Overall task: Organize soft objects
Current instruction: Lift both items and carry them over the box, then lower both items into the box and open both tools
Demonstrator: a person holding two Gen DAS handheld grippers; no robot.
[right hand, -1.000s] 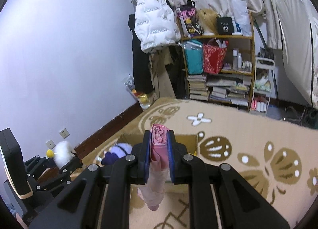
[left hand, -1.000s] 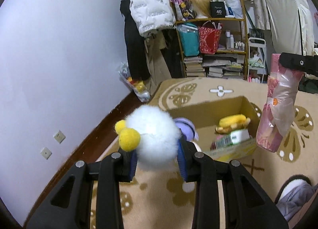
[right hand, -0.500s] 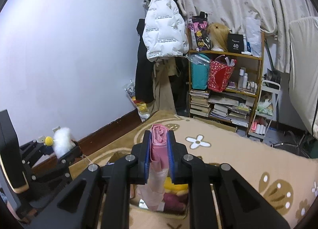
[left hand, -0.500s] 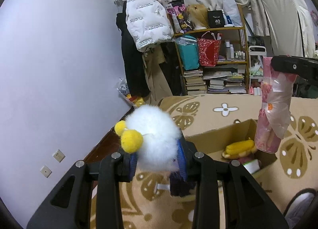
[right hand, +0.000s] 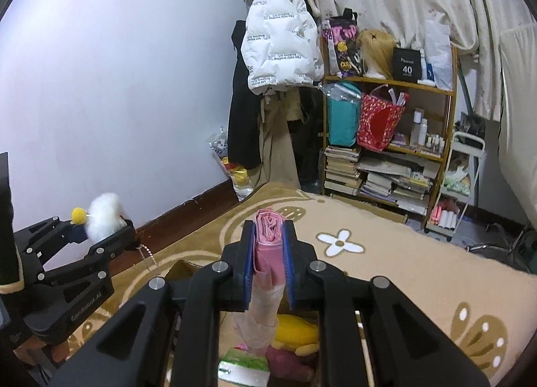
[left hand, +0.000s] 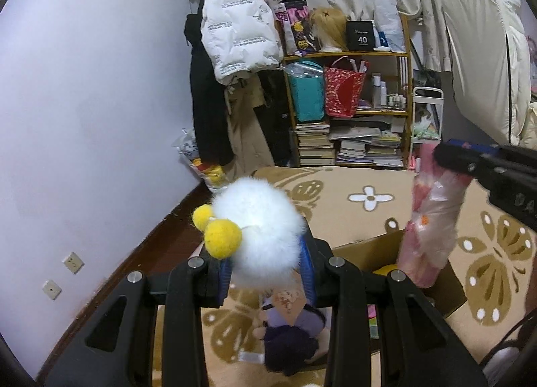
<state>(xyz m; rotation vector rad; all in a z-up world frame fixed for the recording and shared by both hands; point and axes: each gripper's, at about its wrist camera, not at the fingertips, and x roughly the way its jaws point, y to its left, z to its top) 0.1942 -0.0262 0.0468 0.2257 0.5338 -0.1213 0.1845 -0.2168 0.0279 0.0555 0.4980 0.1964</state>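
Observation:
My left gripper [left hand: 266,269] is shut on a white fluffy pompom toy [left hand: 260,232] with two yellow balls; a purple plush doll [left hand: 292,333] hangs below it. It also shows in the right wrist view [right hand: 100,216]. My right gripper [right hand: 268,263] is shut on a pink roll wrapped in clear plastic [right hand: 265,283], seen in the left wrist view [left hand: 433,222] hanging over an open cardboard box [left hand: 369,249]. The box holds a yellow plush [right hand: 295,326], a dark pink soft item [right hand: 288,363] and a green packet [right hand: 245,360].
A beige patterned carpet [right hand: 386,273] covers the surface under the box. A wooden shelf [right hand: 389,139] with books and bags stands at the back, next to hanging coats [right hand: 282,48]. A white wall [left hand: 84,118] and dark skirting run along the left.
Both grippers have risen and tilted upward, so the box has slid lower in both views. The pompom toy and the pink roll stay gripped.

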